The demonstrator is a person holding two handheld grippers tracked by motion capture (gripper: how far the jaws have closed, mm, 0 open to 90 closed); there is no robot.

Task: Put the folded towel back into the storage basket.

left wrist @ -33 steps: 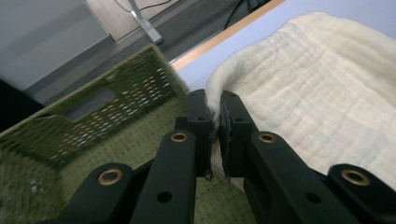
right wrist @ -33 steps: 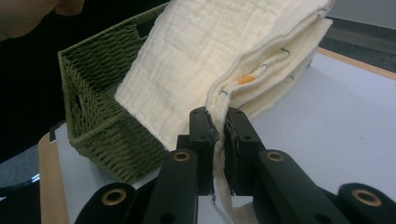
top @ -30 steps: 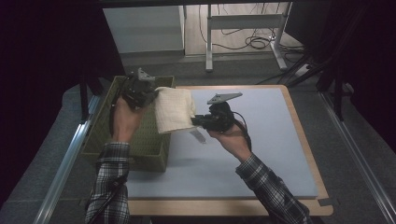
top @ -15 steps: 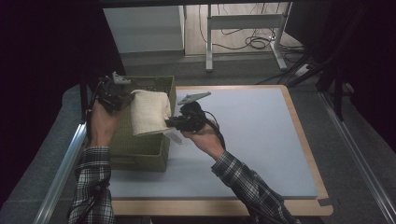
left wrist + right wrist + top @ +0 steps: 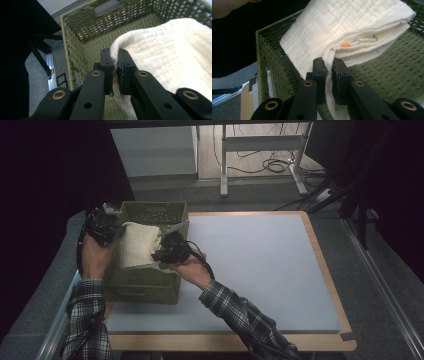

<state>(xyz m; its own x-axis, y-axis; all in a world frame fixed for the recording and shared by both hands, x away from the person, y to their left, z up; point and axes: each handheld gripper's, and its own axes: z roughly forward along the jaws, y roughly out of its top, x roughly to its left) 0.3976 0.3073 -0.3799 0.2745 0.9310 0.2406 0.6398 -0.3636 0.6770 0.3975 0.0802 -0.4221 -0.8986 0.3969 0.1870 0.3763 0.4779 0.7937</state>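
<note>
A person in plaid sleeves holds a folded cream-white quilted cloth (image 5: 137, 245) stretched between two hand-held grippers over an olive-green woven basket (image 5: 150, 285) that sits at the left edge of the pale blue desk (image 5: 260, 270). In the high view, the left gripper (image 5: 107, 222) sits at the cloth's left edge, above the basket's outer left wall, while the right gripper (image 5: 167, 250) grips the cloth's right edge over the basket's right side.

In the left gripper view, the left gripper's (image 5: 115, 67) jaws are nearly closed, pinching a thin rounded fold of the cloth (image 5: 170, 57), which spreads away to the right above the basket's (image 5: 82, 30) open weave and floor.

In the right gripper view, the right gripper's (image 5: 328, 72) jaws are likewise clamped close together on the cloth's (image 5: 332, 22) stacked edges, where several layers and a small orange mark (image 5: 345, 45) show. The cloth rises from the jaws and extends across the basket's (image 5: 392, 67) rim, with a short end hanging below the pads.

The cloth hangs above the basket's interior, spanning it from side to side.
</note>
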